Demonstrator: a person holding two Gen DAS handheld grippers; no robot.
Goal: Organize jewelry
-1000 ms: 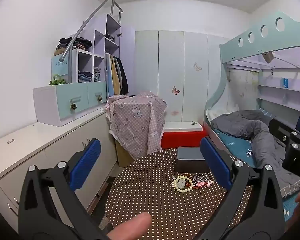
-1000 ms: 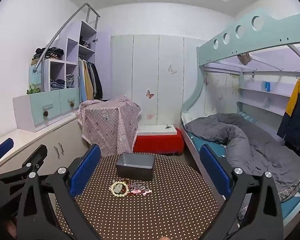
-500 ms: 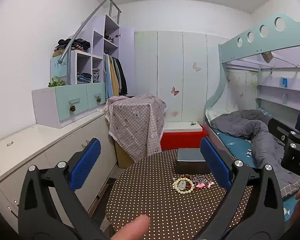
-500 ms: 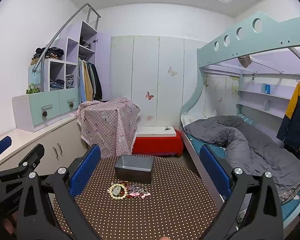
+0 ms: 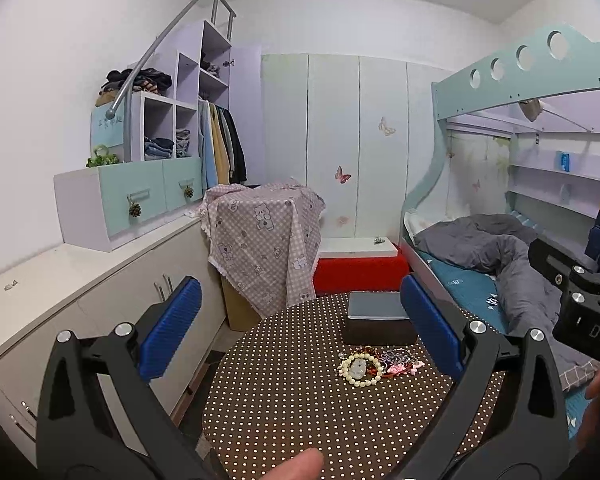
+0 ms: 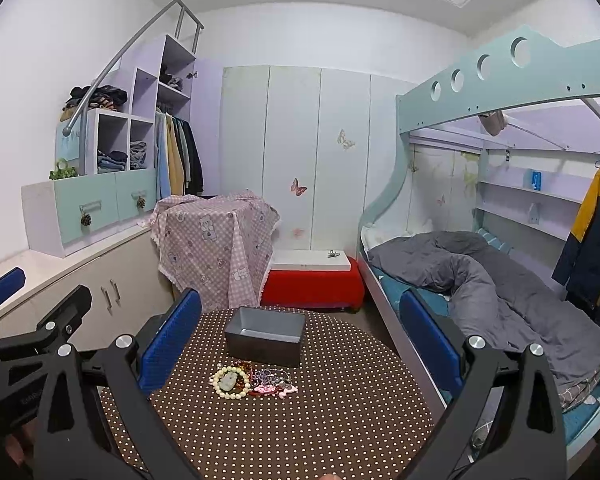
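A pile of jewelry lies on a round brown polka-dot table (image 6: 340,420): a cream bead bracelet (image 6: 230,382) with a pale pendant, dark red beads, a purple chain (image 6: 274,377) and a pink piece (image 6: 274,390). A grey open box (image 6: 265,335) stands just behind the pile. The same bracelet (image 5: 360,369) and box (image 5: 378,322) show in the left wrist view. My left gripper (image 5: 300,336) and right gripper (image 6: 300,340) are both open and empty, held above the near part of the table, short of the pile.
A white counter with cupboards (image 5: 80,280) runs along the left wall. A pink checked cloth covers a stand (image 6: 216,248) behind the table. A red bench (image 6: 312,284) and a bunk bed with grey bedding (image 6: 500,280) stand at the right.
Both views have drifted slightly; the jewelry and box sit a little lower and nearer in frame. Both grippers stay open and empty.
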